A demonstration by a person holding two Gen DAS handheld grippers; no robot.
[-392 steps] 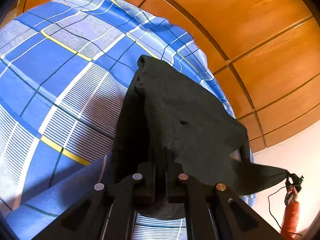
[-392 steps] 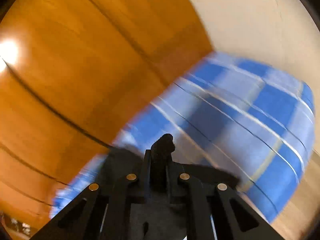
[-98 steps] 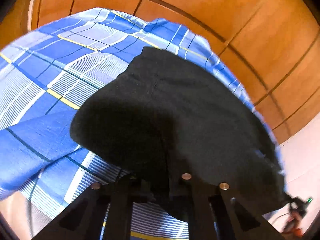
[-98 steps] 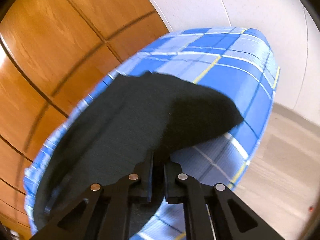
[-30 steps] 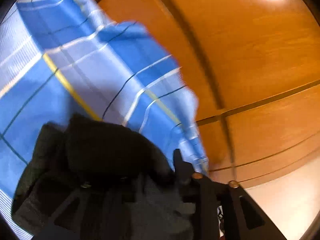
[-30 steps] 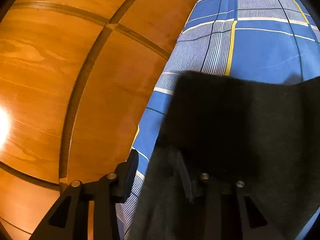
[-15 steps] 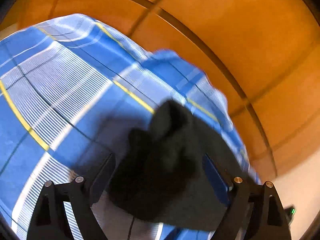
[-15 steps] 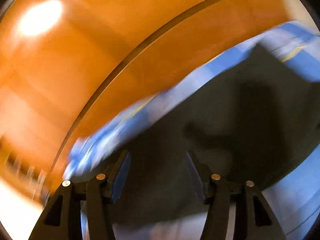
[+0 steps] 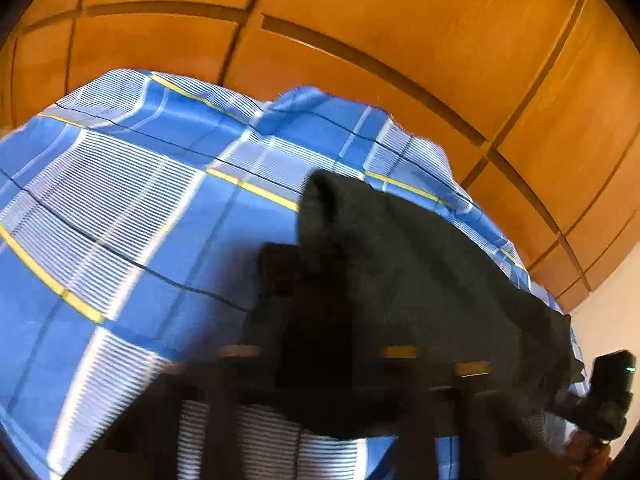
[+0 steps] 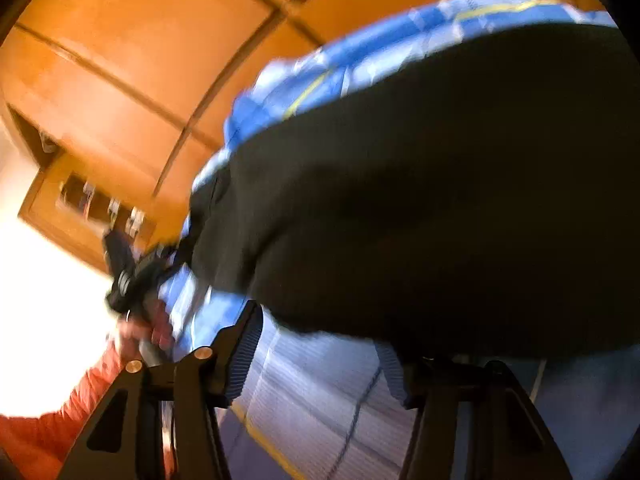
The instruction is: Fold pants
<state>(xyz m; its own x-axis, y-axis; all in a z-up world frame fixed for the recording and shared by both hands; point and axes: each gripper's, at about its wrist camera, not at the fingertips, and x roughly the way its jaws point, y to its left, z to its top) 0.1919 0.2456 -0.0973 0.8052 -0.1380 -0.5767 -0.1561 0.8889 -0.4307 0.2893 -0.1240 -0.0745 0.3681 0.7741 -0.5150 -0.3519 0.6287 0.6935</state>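
Black pants (image 9: 420, 280): a dark bundle lying across the blue plaid bedsheet (image 9: 120, 200), near the edge that meets the wood panelling (image 9: 400, 20); one rolled end points up the bed.
Change: about three seconds back both grippers were clamped on the cloth and carrying it. By half a second ago both had let go, and the pants now rest on the sheet under their own weight.
Meaning for the task: a fold looks laid down and released. The bundle seems lumpy rather than flat, so I judge that smoothing or another fold is still to come.
Right gripper (image 10: 318, 356): fingers spread wide, the ribbed blue pads (image 10: 245, 354) bare, nothing between them. It sits low, just short of the near edge of the pants (image 10: 440, 200), and looks up along the bed.
Left gripper (image 9: 316, 320): heavily motion-blurred and dark against the dark cloth. It may be partly closed, but I cannot tell how its fingers stand. It is close against the pants at their left end.
Pose of the pair: one at each end of the bundle, facing inward. Each shows in the other's view, and the left one is held by a hand (image 10: 140, 332) in an orange sleeve (image 10: 60, 420).
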